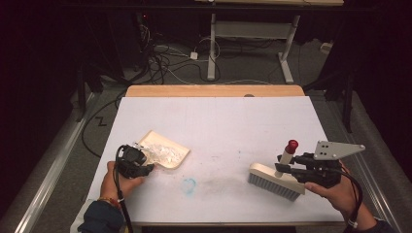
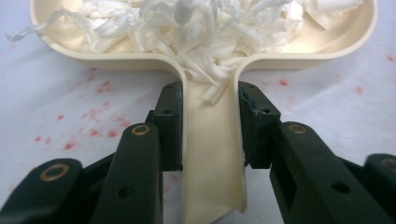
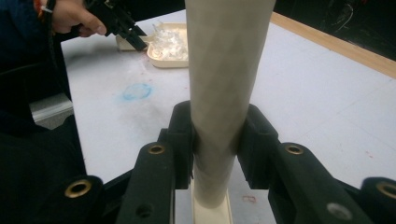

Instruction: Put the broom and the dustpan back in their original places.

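Observation:
A cream dustpan full of white paper shreds lies on the white table at the left. My left gripper is shut on the dustpan's handle, the jaws pressing on both its sides, with the shreds heaped in the pan ahead. At the right a cream hand brush with grey bristles and a red-tipped handle stands on the table. My right gripper is shut on that handle, which rises upright between its jaws.
A blue smudge marks the table between the two tools. The table's wooden far edge runs across the back. Beyond it, cables lie on the floor near a desk frame. Red specks dot the table near the dustpan.

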Demonstrator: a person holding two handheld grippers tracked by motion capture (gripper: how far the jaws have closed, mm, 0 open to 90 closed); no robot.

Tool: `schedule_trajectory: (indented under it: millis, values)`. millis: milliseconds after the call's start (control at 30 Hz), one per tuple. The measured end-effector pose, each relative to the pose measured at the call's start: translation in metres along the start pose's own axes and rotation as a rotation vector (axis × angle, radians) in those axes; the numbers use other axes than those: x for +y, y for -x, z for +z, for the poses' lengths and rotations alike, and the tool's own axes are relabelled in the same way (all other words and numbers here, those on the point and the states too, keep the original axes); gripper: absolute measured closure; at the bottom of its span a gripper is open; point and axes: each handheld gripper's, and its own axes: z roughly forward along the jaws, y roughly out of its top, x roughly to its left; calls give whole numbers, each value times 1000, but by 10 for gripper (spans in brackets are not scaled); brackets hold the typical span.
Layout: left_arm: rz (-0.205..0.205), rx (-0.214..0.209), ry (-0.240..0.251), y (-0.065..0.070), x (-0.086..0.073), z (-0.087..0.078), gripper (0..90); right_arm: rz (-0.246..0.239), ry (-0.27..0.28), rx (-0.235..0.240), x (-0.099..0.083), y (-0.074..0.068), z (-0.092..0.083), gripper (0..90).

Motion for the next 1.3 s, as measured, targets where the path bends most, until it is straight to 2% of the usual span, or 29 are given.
schedule_trajectory:
  millis: [167, 333, 433, 567, 667, 967, 1133, 1200, 1300]
  values:
    - [-36, 6, 11, -5, -2, 1, 633, 23, 1, -14, 0, 12, 4, 700]
    - [-53, 6, 14, -3, -2, 5, 627, 53, 3, -57, 2, 24, 10, 684]
    - [-70, 6, 24, -1, -2, 4, 603, 60, -4, -91, 4, 32, 14, 666]
    - [-72, -10, 26, 4, -3, 4, 548, 82, -22, -121, 7, 45, 23, 644]
    - [-57, -31, 24, 11, -5, 2, 512, 107, -37, -151, 10, 55, 30, 628]
    - [-21, -47, 33, 24, -12, -3, 467, 177, -79, -231, 11, 88, 58, 597]
    - [31, -49, 89, 29, -16, -8, 392, 209, -109, -274, 10, 101, 75, 579]
    - [62, -37, 130, 31, -19, -11, 355, 215, -120, -296, 10, 106, 81, 578]
    - [87, -6, 188, 33, -23, -13, 273, 223, -126, -321, 9, 113, 89, 576]
